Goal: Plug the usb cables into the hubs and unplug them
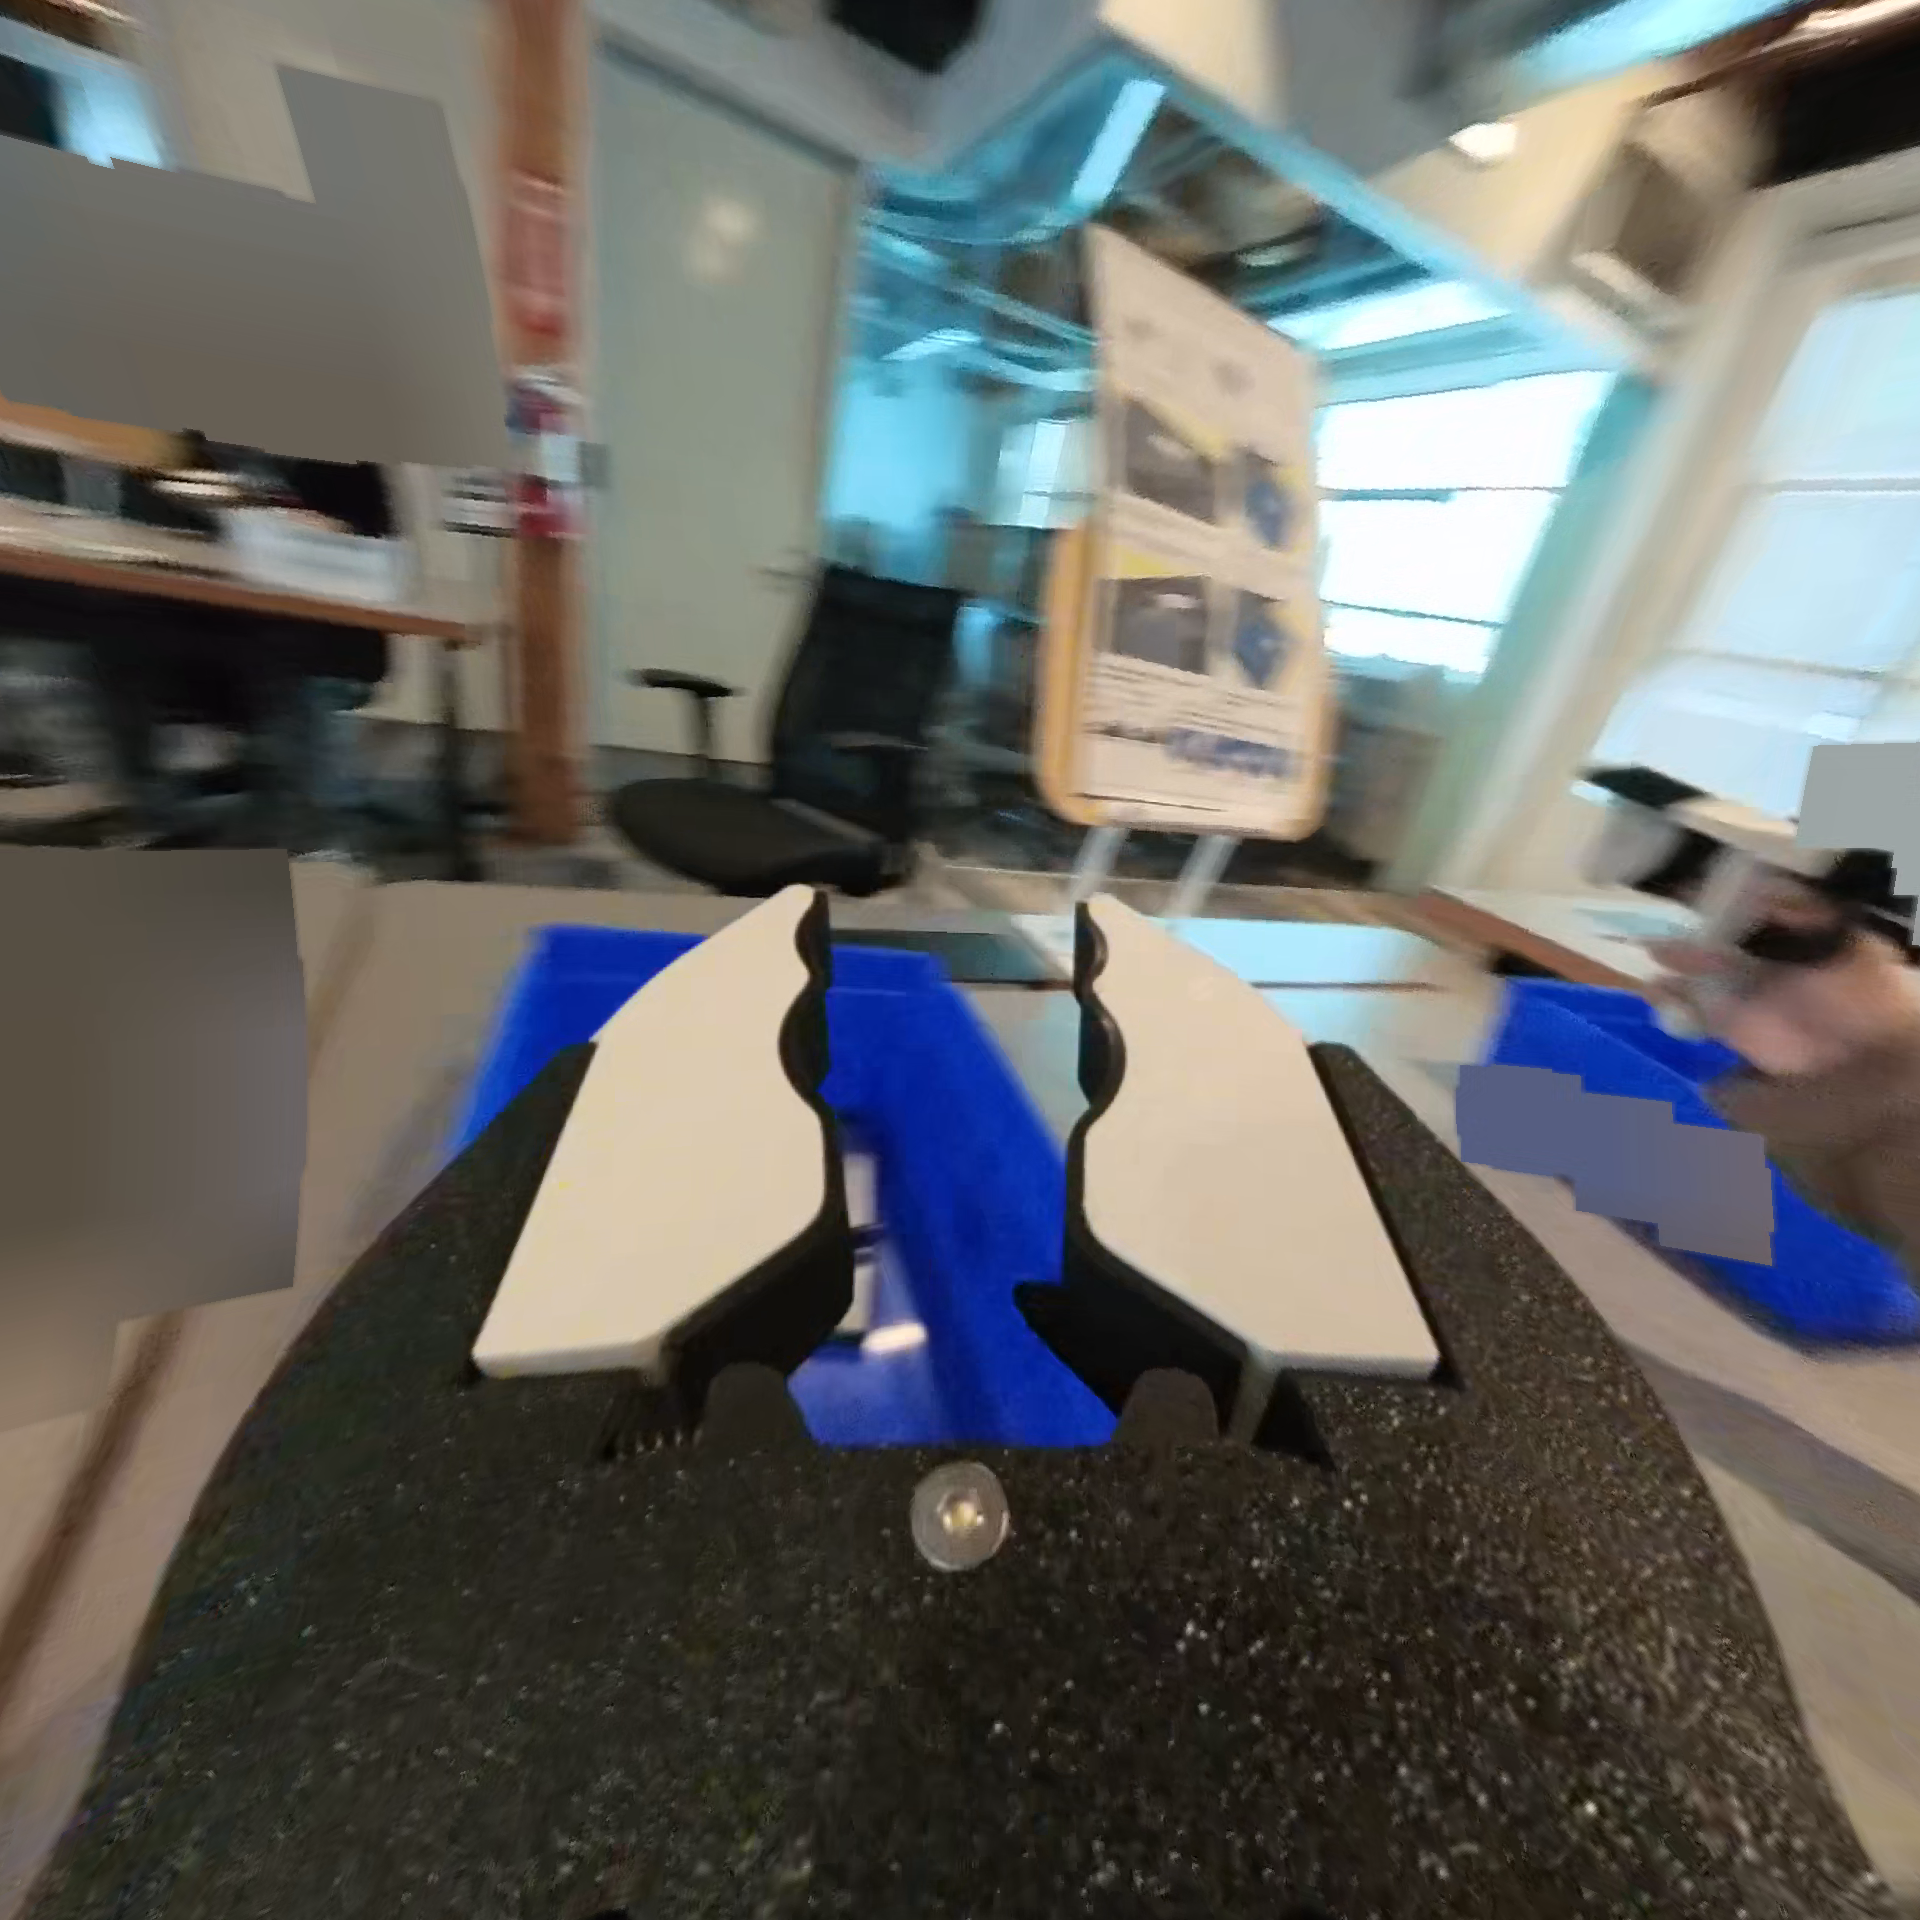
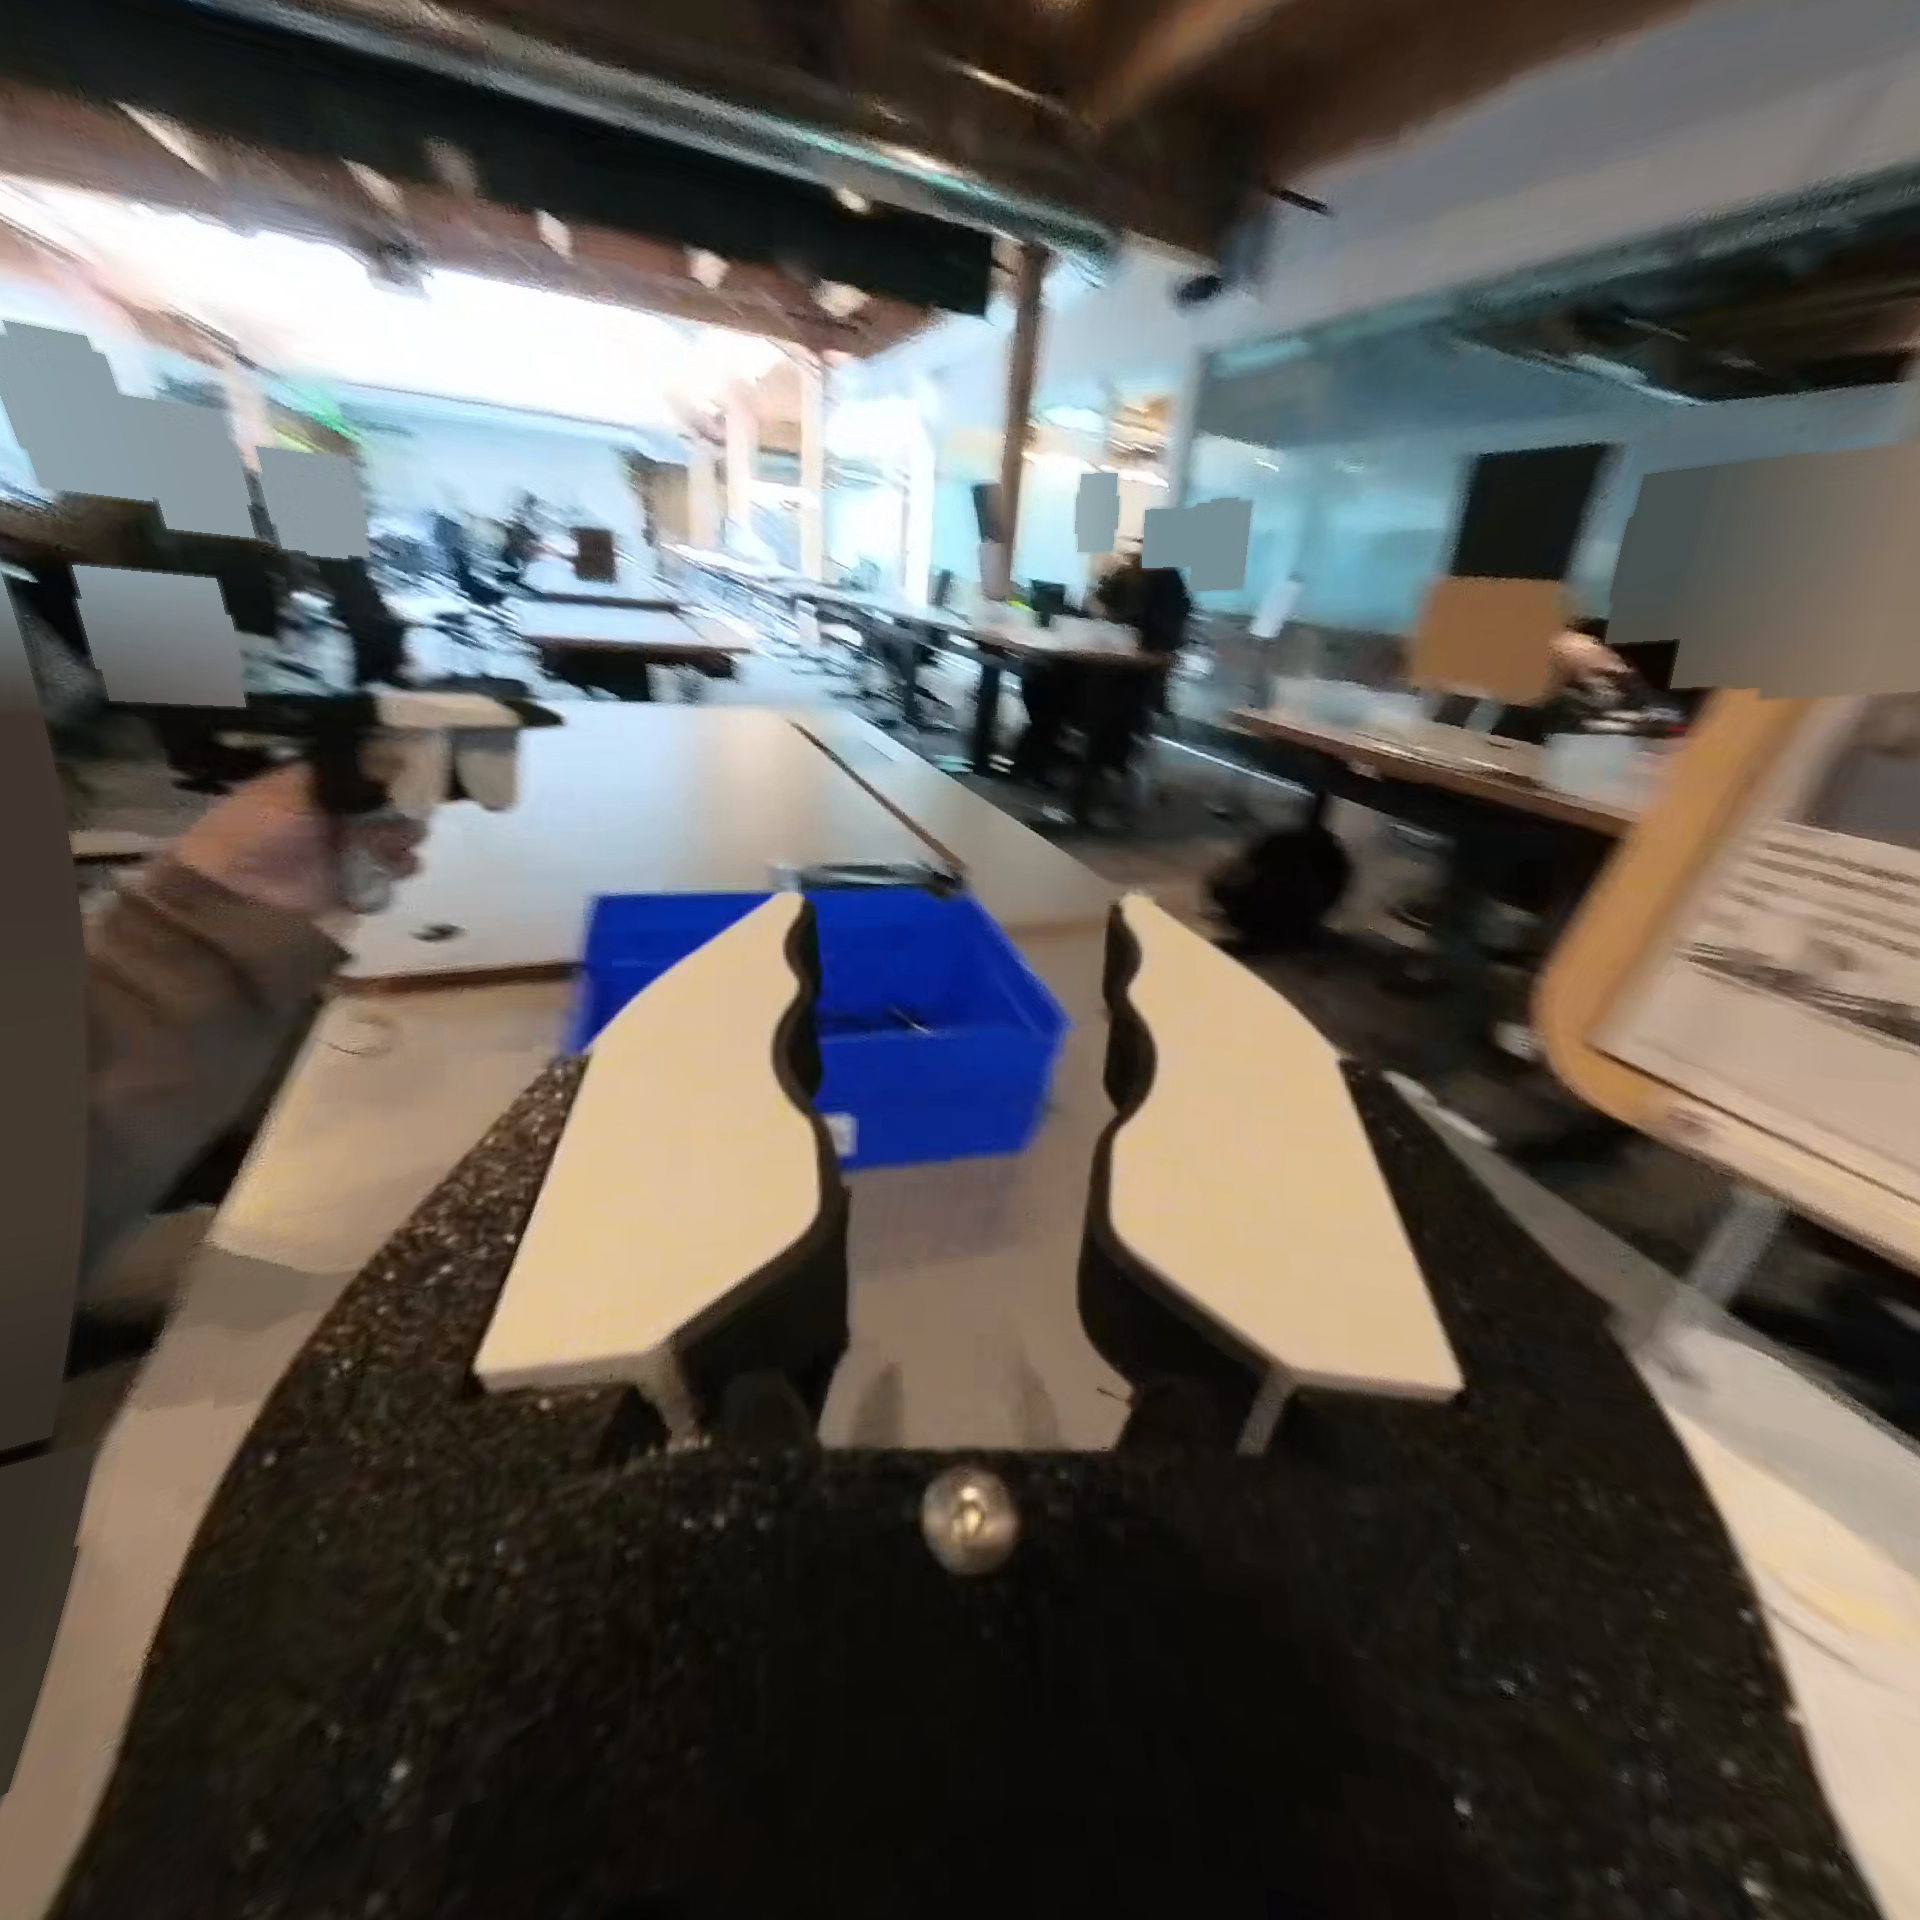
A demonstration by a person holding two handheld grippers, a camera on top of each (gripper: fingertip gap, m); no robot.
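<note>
Both views are motion-blurred, and I cannot make out any USB cable or hub clearly. My left gripper (image 1: 951,914) is open and empty, held above a blue bin (image 1: 935,1122) with small pale items (image 1: 883,1340) inside. A second blue bin (image 1: 1621,1049) sits to its right, with a blurred hand (image 1: 1787,997) over it. My right gripper (image 2: 964,909) is open and empty, short of a blue bin (image 2: 935,977) that holds something thin. The left gripper (image 2: 473,774) also shows far left in the right wrist view, held by a hand.
The bins stand on a long pale table (image 2: 665,790). A framed poster board on legs (image 1: 1195,540) stands past the table's far edge and is close on the right in the right wrist view (image 2: 1766,935). A black office chair (image 1: 810,769) and other desks lie beyond. There is about 35 cm between the tips of the two grippers.
</note>
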